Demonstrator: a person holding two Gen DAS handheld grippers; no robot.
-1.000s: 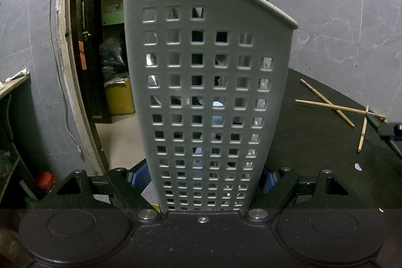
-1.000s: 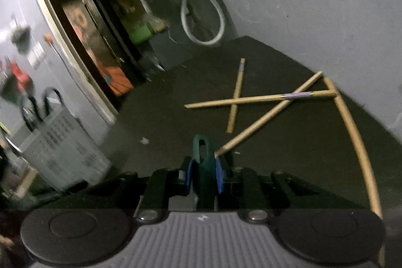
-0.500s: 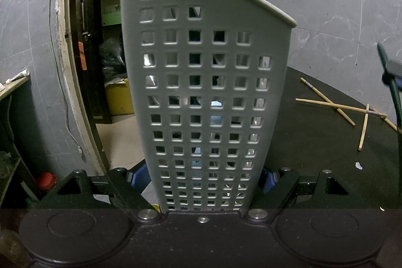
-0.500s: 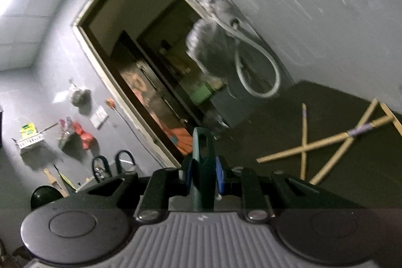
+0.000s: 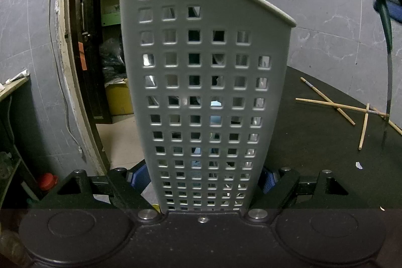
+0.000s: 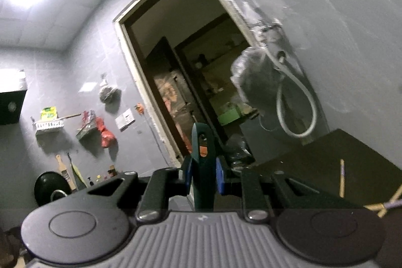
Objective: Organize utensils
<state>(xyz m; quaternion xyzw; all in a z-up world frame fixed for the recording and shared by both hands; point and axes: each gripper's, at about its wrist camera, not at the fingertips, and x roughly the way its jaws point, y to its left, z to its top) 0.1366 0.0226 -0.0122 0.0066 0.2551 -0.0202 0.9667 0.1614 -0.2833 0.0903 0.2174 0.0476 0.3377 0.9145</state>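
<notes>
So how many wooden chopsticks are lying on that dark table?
4 at least: two crossed, one short one beside them, one by the frame edge. More may be hidden.

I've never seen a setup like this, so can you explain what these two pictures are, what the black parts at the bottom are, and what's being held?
A person holds a pair of tongs in each hand, each with a camera looking out along its fingers. The black parts are those tongs. In the left view, the left tongs clamp a grey perforated utensil holder that already holds some items. Wooden chopsticks lie scattered on the dark table. In the right view, the right tongs pinch a green-handled utensil, raised above the table; its working end is hidden here.
</notes>
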